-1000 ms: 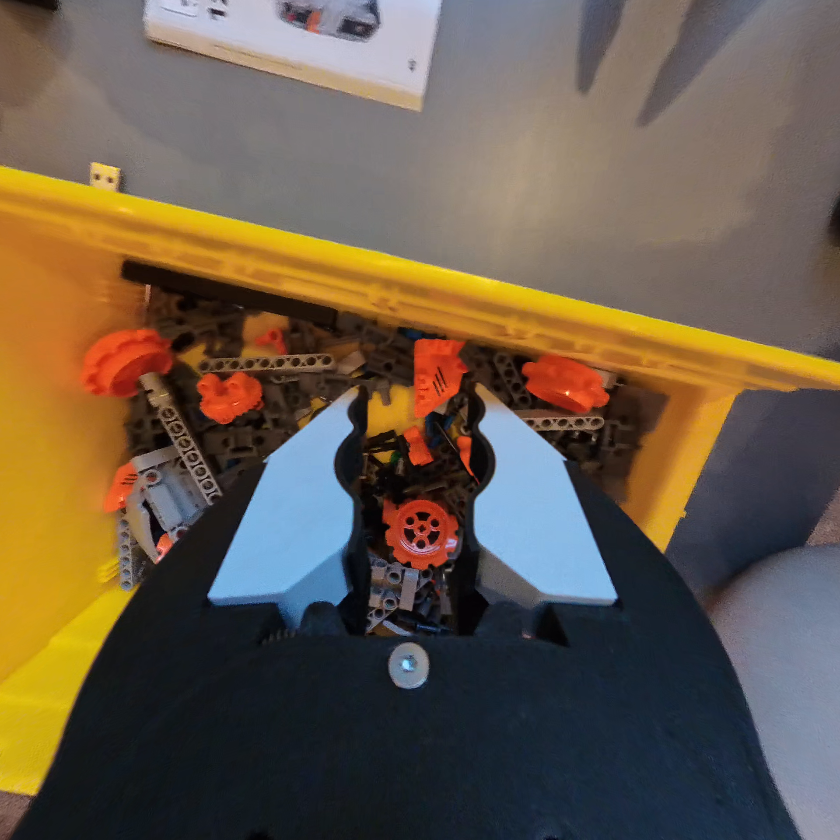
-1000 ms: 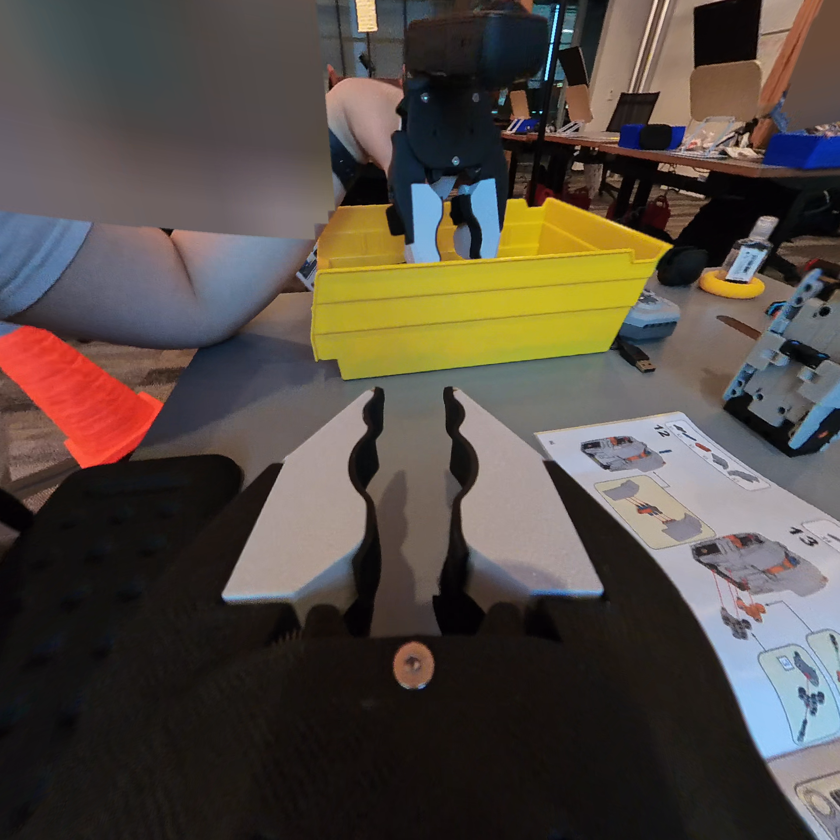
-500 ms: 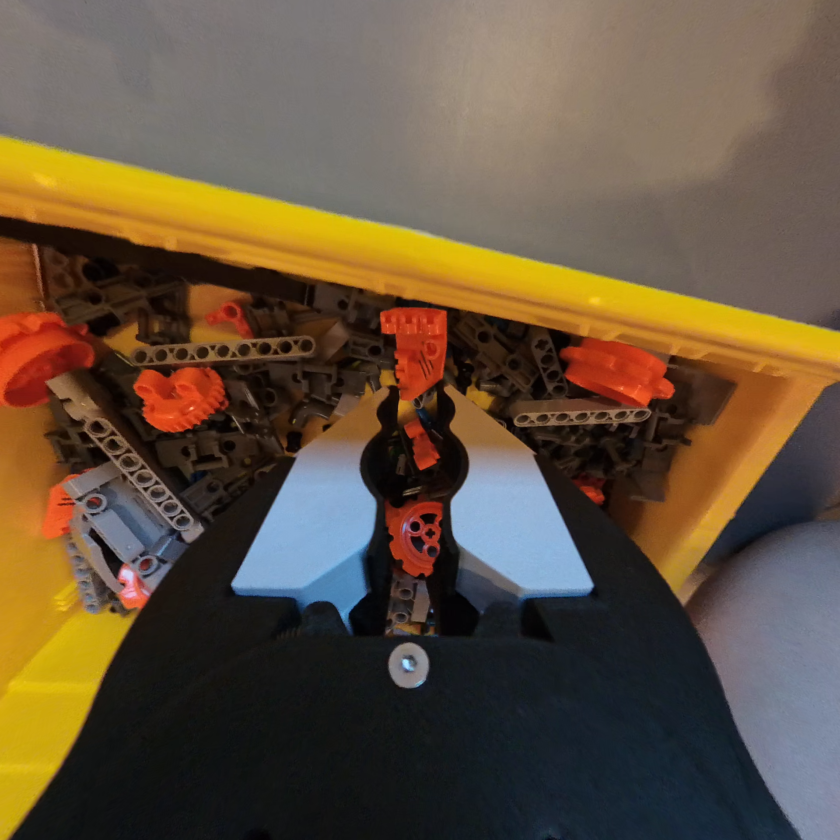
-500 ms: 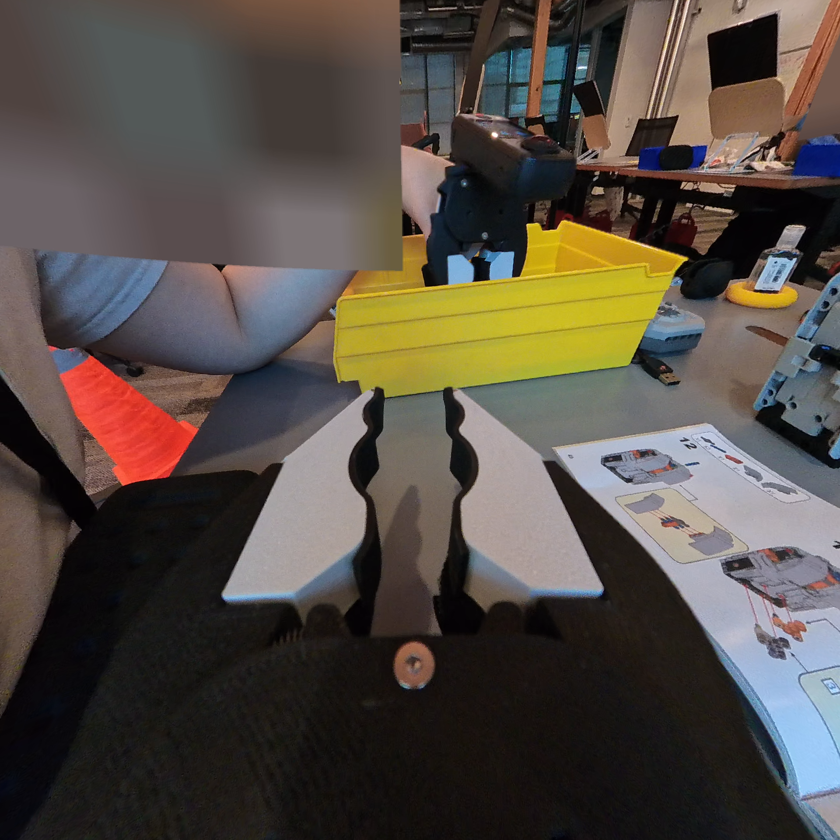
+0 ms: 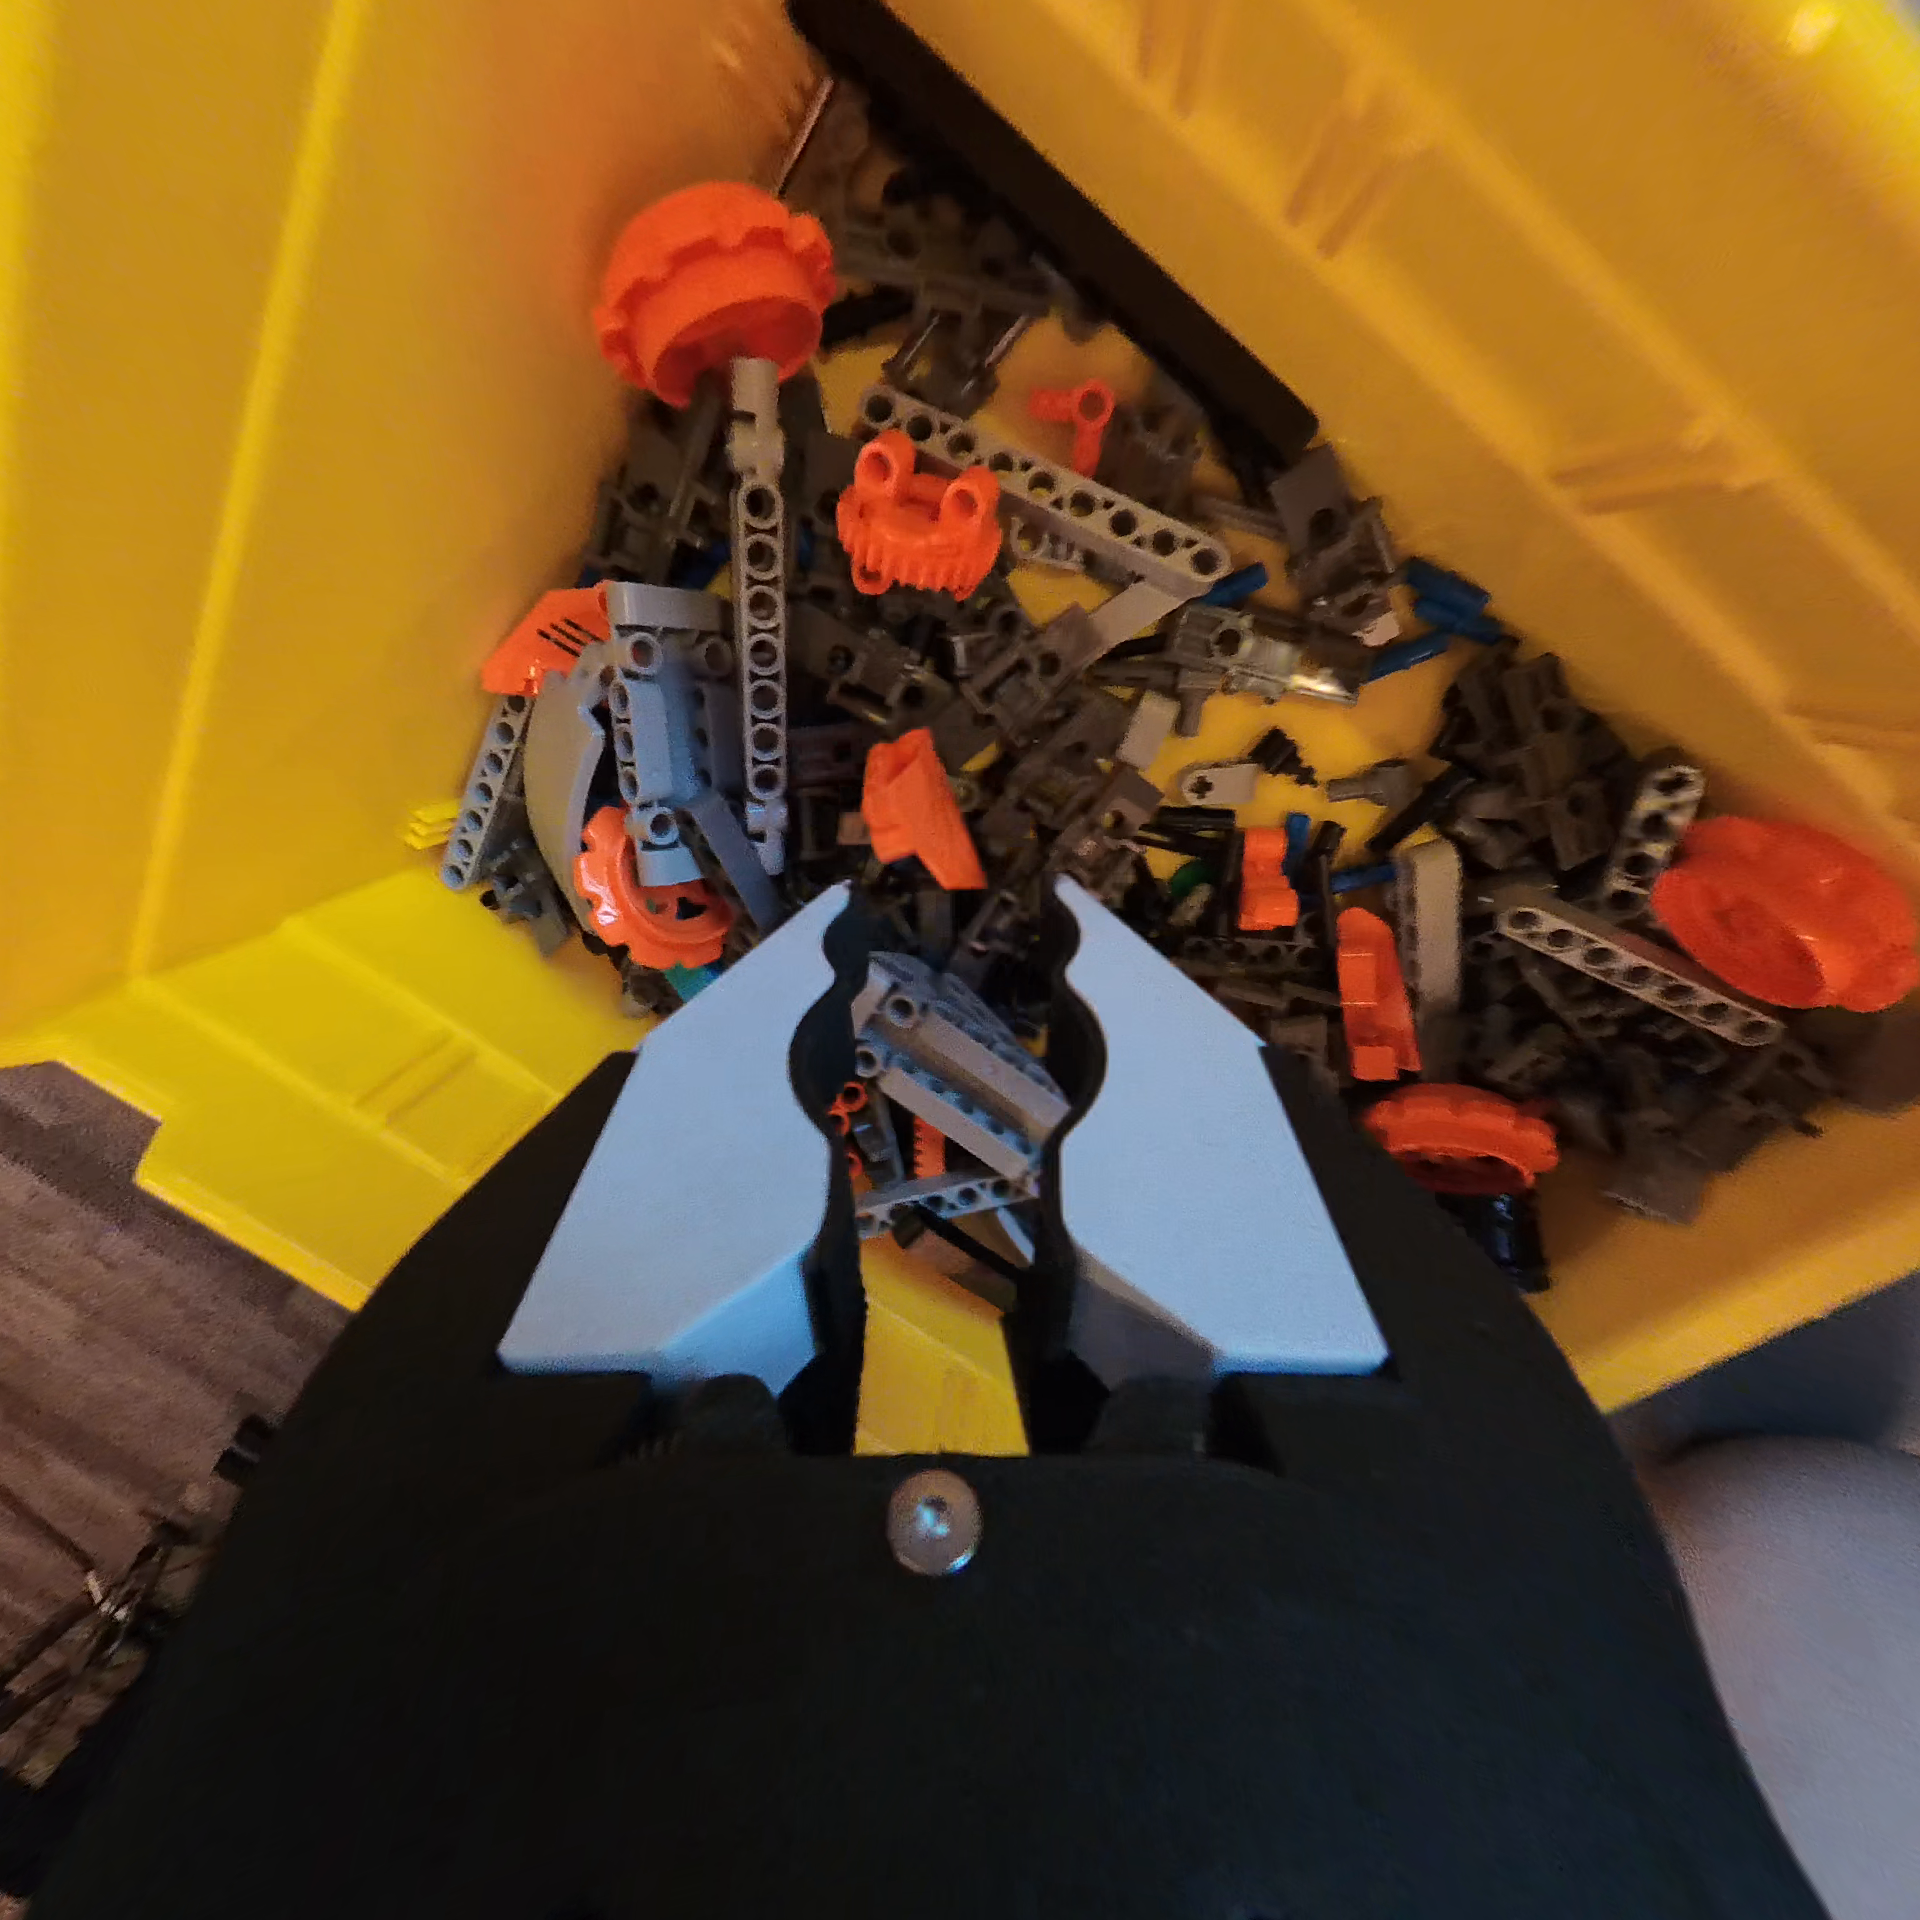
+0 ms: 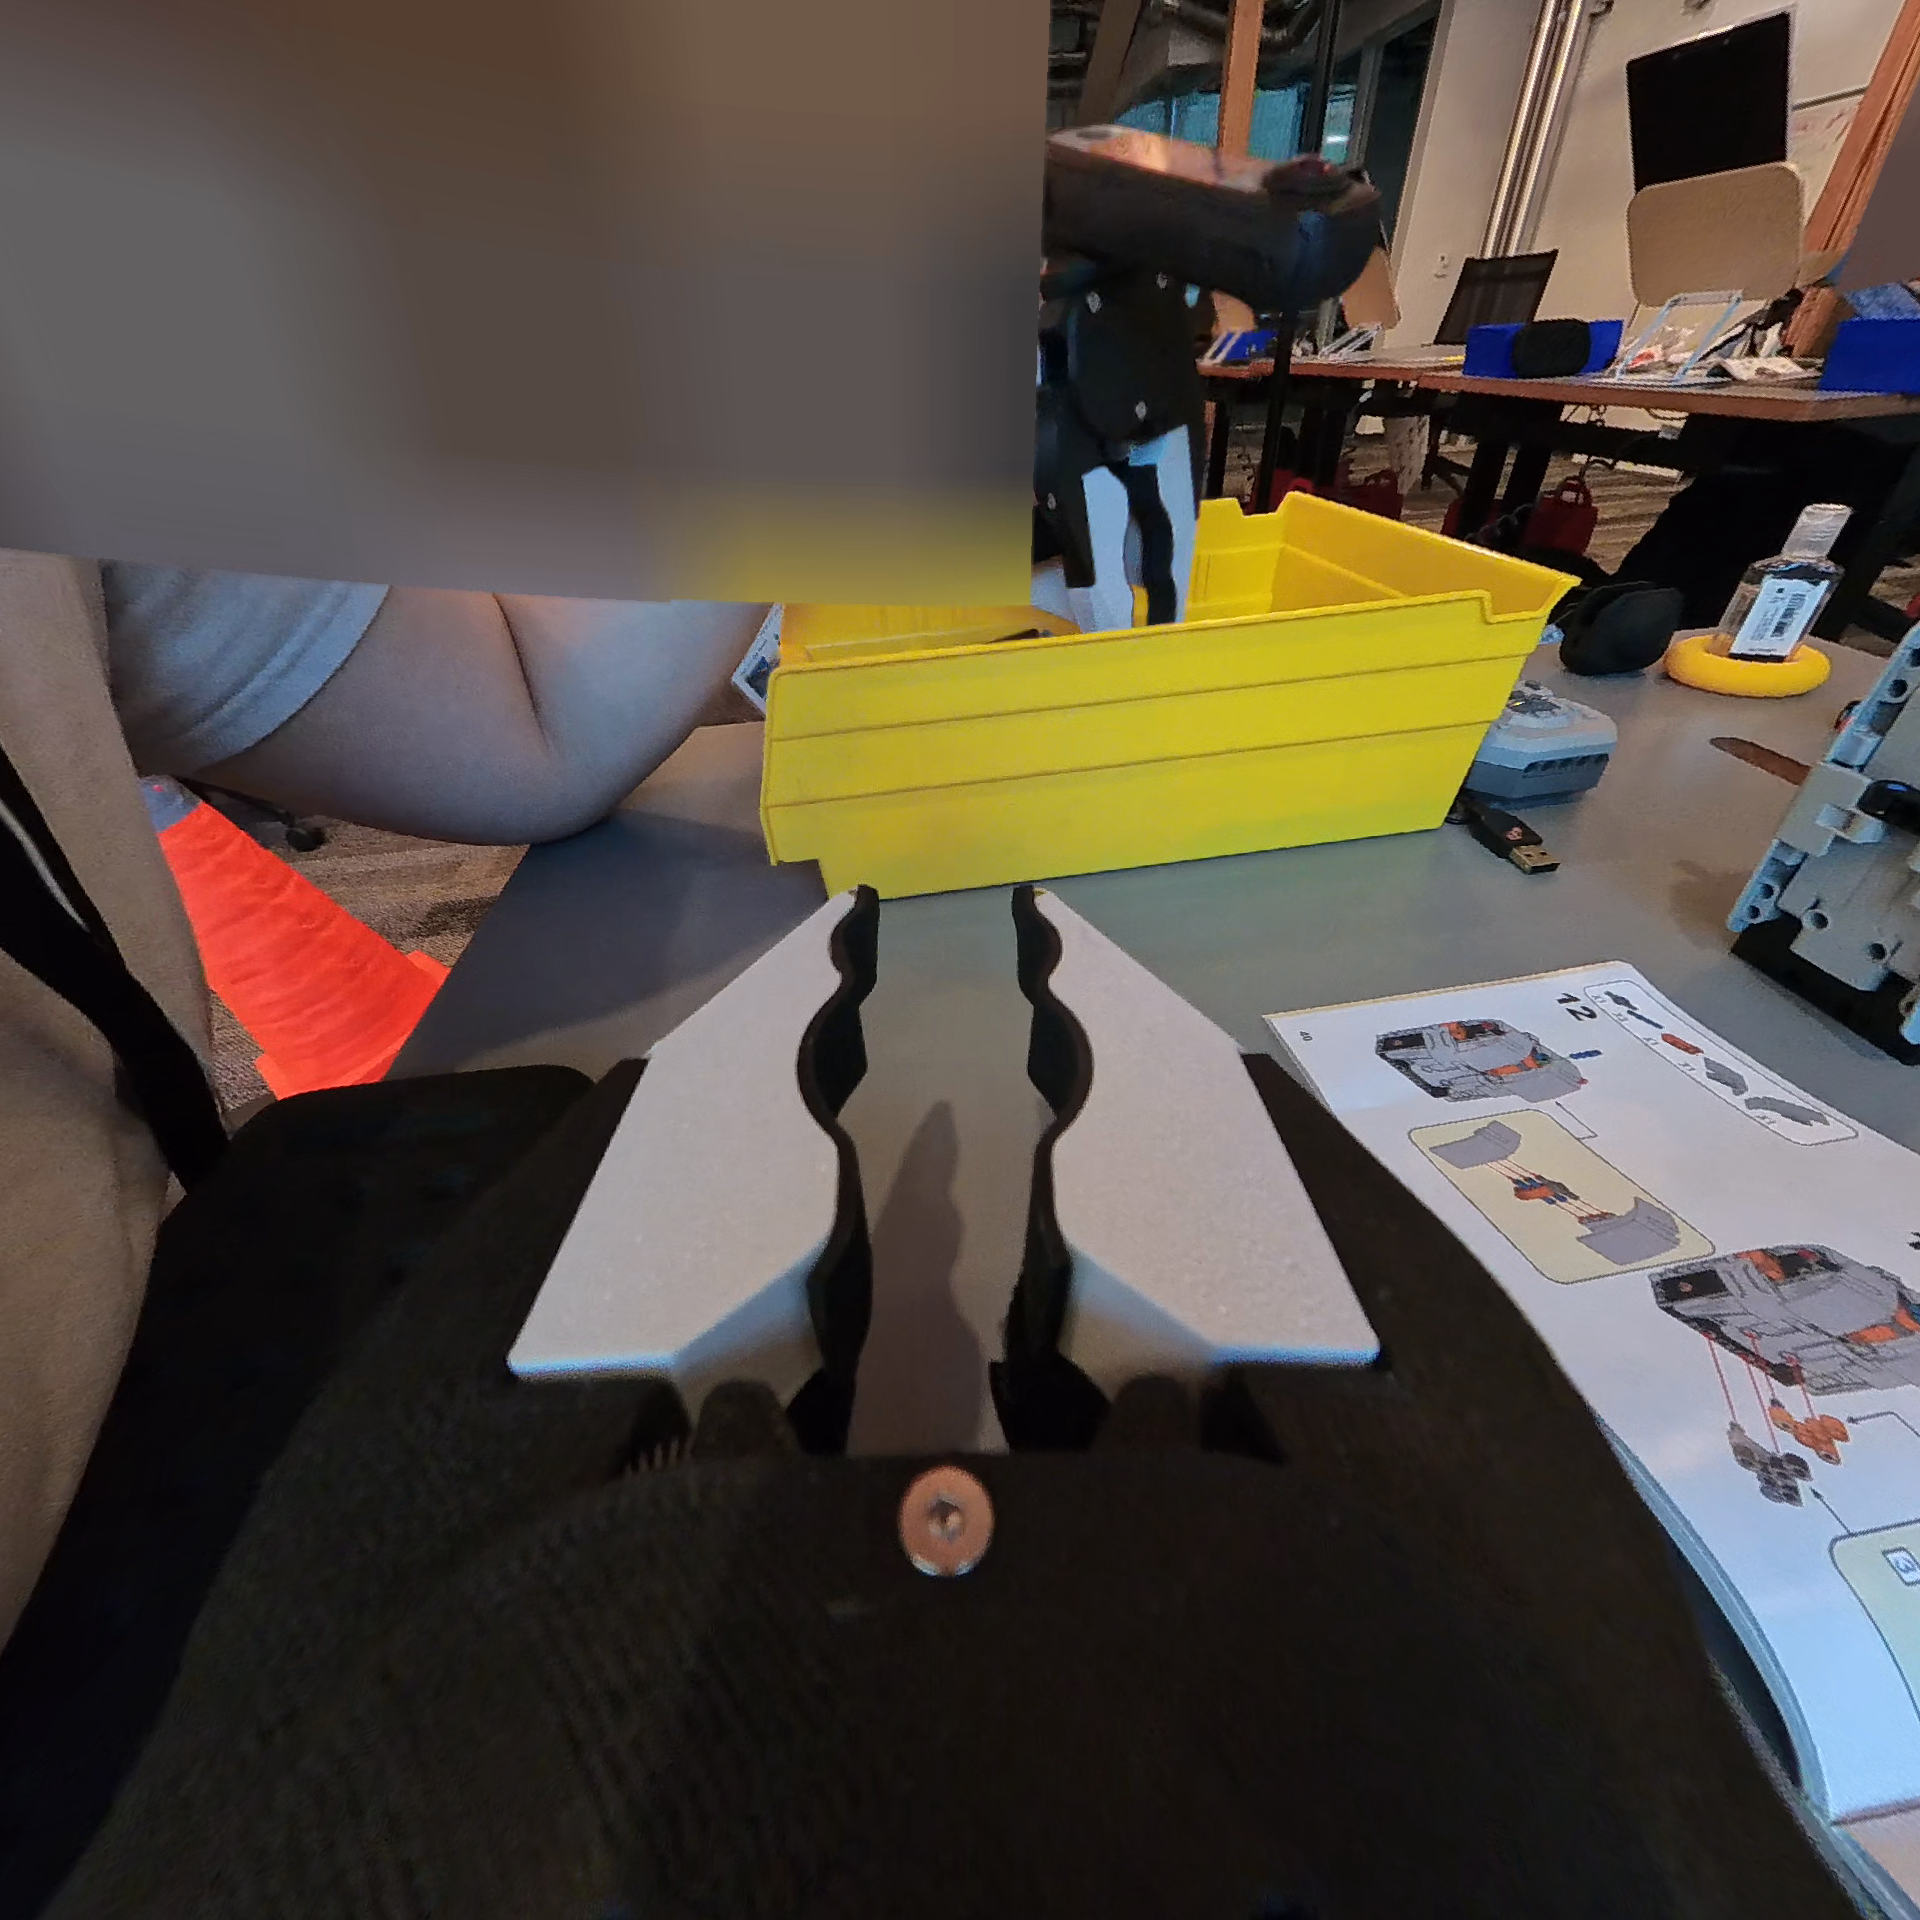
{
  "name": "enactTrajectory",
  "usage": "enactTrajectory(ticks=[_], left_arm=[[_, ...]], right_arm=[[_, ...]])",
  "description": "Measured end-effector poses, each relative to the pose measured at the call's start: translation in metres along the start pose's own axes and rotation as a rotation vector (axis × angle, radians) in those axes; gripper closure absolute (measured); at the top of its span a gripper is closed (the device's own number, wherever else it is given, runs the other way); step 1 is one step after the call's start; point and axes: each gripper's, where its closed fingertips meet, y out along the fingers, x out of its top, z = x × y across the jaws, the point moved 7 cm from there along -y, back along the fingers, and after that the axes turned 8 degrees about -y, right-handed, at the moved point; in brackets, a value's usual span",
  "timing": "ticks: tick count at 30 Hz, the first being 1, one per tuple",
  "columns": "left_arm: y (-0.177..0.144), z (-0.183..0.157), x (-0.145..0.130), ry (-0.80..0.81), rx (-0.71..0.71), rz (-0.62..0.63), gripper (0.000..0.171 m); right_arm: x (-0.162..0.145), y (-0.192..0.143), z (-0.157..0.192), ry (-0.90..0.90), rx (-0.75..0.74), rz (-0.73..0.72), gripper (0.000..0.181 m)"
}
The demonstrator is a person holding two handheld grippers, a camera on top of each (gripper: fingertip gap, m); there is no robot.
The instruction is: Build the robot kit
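Left tongs (image 5: 951, 904) hung inside the yellow bin (image 5: 260, 468), fingers a little apart. A grey brick piece (image 5: 961, 1060) showed in the gap; whether they gripped it I cannot tell. Just beyond the tips lay an orange wedge (image 5: 920, 810) on a heap of grey and black beams, with an orange gear (image 5: 920, 514) farther in and an orange wheel (image 5: 712, 286) near the far corner.

Right tongs (image 6: 943, 896) hovered over the grey tabletop (image 6: 1299, 914), partly open and holding nothing. An instruction booklet (image 6: 1621, 1247) lay just to their right. Ahead stood the bin, the left tongs reaching down into it. A grey brick model (image 6: 1849, 883) sat at the right edge, near a USB plug (image 6: 1512, 842).
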Motion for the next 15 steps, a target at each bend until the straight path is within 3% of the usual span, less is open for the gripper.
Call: enactTrajectory(ticks=[3, 6, 9, 15], left_arm=[[-0.013, -0.026, 0.006, 0.112, -0.104, -0.074, 0.151], [-0.010, -0.048, 0.002, 0.259, -0.175, -0.040, 0.150], [-0.005, -0.053, -0.002, 0.280, -0.224, 0.000, 0.151], [0.007, -0.061, 0.001, 0.340, -0.375, -0.034, 0.143]], right_arm=[[0.000, 0.000, 0.000, 0.004, 0.002, 0.000, 0.156], [0.000, 0.000, 0.001, 0.007, 0.008, 0.000, 0.156], [-0.001, 0.001, 0.003, -0.001, 0.014, 0.010, 0.156], [-0.003, 0.003, 0.005, -0.004, 0.029, 0.028, 0.156]])
